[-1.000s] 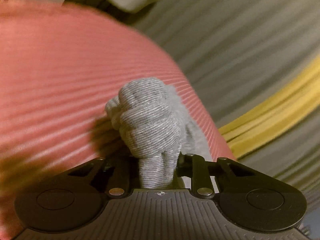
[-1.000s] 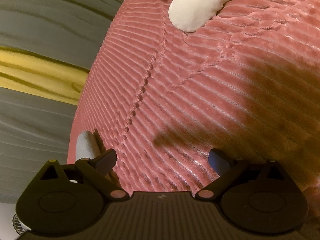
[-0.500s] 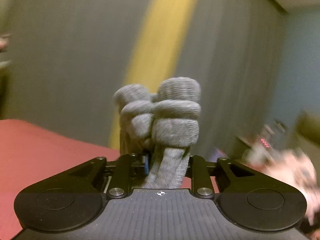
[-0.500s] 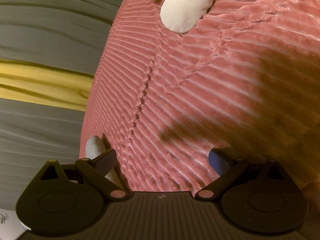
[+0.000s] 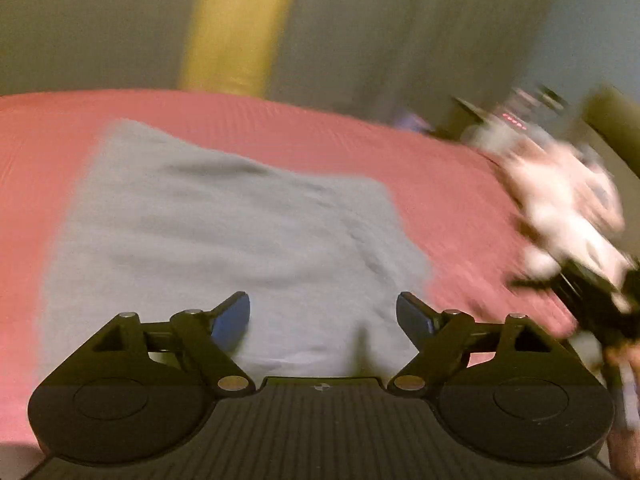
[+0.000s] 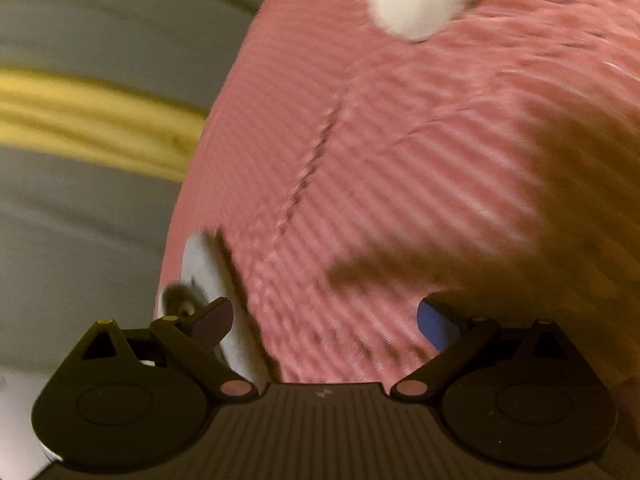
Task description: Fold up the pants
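Observation:
The grey pants [image 5: 224,236] lie spread flat on the pink ribbed bedspread [image 5: 440,184] in the left wrist view, blurred by motion. My left gripper [image 5: 323,316] is open and empty just above the pants' near edge. My right gripper [image 6: 325,320] is open and empty over the pink bedspread [image 6: 400,168]. A small patch of grey pants fabric [image 6: 200,264] shows by its left finger at the bed's edge. The other gripper shows blurred at the right of the left wrist view [image 5: 580,284].
A grey curtain with a yellow stripe [image 5: 236,28] hangs behind the bed. A white soft object [image 6: 424,0] lies on the bedspread at the top of the right wrist view. Blurred white and pink clutter [image 5: 560,184] sits at the bed's right.
My left gripper held a bunched wad of the grey pants; it has opened and the pants now lie spread on the bed. The right gripper shifted slightly and stays open.

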Demonstrator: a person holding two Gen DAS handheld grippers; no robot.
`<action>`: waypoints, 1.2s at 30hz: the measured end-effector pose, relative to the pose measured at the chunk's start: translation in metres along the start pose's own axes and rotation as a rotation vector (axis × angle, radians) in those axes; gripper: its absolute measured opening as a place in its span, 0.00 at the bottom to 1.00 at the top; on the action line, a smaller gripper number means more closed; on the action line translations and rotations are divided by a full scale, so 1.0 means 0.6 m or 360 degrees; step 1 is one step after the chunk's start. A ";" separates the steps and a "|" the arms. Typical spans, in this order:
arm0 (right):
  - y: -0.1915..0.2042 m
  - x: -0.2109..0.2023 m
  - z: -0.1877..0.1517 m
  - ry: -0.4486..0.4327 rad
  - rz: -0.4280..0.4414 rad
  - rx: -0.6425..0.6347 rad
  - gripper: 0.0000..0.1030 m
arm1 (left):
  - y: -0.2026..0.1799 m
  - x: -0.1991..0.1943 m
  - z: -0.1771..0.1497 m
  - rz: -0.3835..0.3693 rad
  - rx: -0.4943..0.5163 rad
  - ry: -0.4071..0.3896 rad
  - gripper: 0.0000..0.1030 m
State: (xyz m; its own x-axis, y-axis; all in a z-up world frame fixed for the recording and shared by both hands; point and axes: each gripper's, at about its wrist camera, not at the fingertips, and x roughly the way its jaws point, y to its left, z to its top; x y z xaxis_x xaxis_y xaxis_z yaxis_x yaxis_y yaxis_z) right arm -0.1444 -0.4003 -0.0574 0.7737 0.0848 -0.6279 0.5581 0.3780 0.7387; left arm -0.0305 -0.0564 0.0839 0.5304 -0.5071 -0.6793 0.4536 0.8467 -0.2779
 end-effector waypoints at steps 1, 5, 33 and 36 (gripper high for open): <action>0.024 -0.001 -0.008 -0.0021 -0.0019 -0.0113 0.96 | 0.013 -0.006 0.010 0.0103 -0.0046 -0.0031 0.86; 0.103 -0.002 -0.068 -0.0188 0.0063 -0.0426 0.96 | 0.105 -0.033 0.016 0.0553 -0.0261 -0.0050 0.86; 0.197 0.144 -0.125 0.0208 0.0125 -0.0433 0.58 | 0.289 -0.008 -0.052 0.0648 -0.0781 0.0170 0.87; 0.198 0.149 -0.118 0.0249 0.0213 -0.0345 0.80 | 0.291 -0.008 -0.052 0.0650 -0.0794 0.0179 0.87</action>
State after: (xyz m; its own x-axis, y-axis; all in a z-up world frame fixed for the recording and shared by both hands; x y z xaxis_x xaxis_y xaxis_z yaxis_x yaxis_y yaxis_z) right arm -0.0301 -0.2824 -0.0435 0.7712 0.2818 -0.5709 0.3639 0.5406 0.7585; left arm 0.0240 0.0987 0.0175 0.4994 -0.1321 -0.8563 -0.1696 0.9543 -0.2461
